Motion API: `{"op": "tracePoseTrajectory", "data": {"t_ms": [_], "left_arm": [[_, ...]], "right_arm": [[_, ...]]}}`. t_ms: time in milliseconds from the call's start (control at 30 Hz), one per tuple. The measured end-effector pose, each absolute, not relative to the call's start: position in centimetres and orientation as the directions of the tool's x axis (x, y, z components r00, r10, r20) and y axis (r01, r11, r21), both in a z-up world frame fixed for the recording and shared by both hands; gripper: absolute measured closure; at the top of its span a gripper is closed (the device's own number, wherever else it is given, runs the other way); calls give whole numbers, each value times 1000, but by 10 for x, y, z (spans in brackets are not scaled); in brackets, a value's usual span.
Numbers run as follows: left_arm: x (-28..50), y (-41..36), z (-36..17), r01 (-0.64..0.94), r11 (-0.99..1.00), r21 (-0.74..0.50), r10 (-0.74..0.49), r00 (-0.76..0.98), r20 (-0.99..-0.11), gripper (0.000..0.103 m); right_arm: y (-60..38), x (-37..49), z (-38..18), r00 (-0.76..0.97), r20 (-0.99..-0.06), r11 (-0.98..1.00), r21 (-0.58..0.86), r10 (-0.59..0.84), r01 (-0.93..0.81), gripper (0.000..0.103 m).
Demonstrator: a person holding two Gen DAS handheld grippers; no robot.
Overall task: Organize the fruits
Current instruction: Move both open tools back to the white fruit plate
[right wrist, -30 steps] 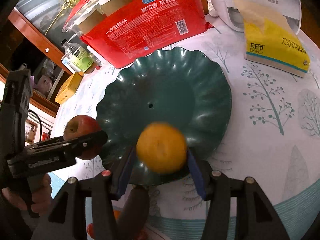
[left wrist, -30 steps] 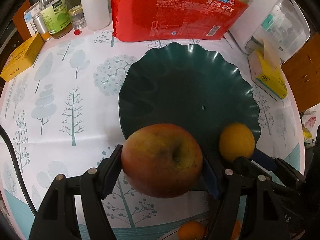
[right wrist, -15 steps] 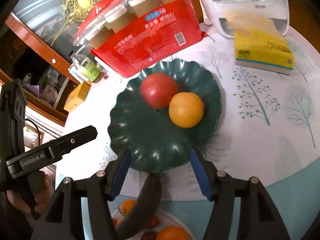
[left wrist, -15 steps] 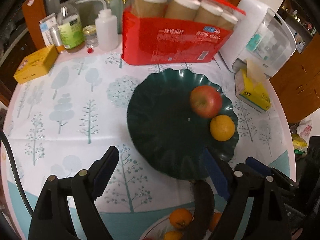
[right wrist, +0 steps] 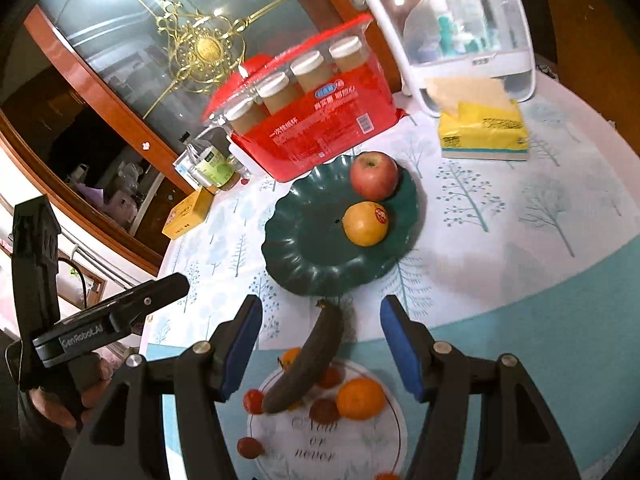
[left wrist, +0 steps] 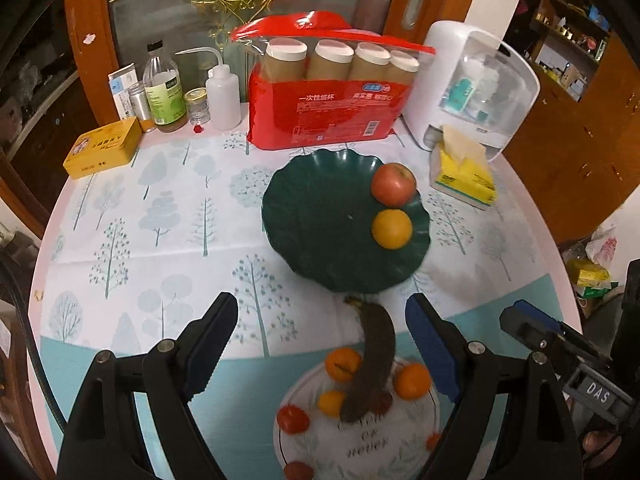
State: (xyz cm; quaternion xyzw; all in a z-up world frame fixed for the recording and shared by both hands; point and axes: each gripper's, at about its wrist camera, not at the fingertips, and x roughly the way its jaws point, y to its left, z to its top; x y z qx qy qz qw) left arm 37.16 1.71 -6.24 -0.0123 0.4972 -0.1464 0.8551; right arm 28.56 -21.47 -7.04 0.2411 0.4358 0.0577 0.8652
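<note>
Between the blue pads of the left gripper (left wrist: 322, 342): nothing now, jaws spread wide and empty, pulled back and high over the table. Same for the right gripper (right wrist: 320, 344): released, nothing held, raised over the near edge. A second ago an apple in the left and an orange in the right; both now let go and at rest. Two fruits delivered, then, and both tools free for the next pick.

Just below the jaws, on the white plate (left wrist: 404, 432): a dark, overripe banana (left wrist: 370, 360) lying across the far rim with its stem toward the green dish, several small oranges (left wrist: 412, 380) around it, a few little red fruits (left wrist: 293, 419), perhaps tomatoes. Most of the sorting apparently still ahead.

Farther out, on the dark green scalloped dish (left wrist: 312, 216): apple (left wrist: 393, 184) at the far right edge, orange (left wrist: 391, 229) just beside it, nearer; whether touching, hard to say. Left half of the dish bare.

Beyond: red pack of paper cups (left wrist: 324, 108), yellow tissue pack (left wrist: 464, 176).
</note>
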Motion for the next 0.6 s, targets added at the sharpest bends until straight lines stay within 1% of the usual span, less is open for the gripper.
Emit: {"op": "tracePoseTrajectory", "data": {"t_ms": [300, 600], "left_arm": [[320, 40, -53, 235, 957, -171, -266, 465, -844, 18], [281, 56, -75, 223, 960, -169, -249, 410, -877, 18]], "right_arm": [[-214, 233, -55, 637, -728, 896, 424, 253, 130, 41], [-203, 185, -79, 610, -761, 911, 385, 221, 150, 41]]}}
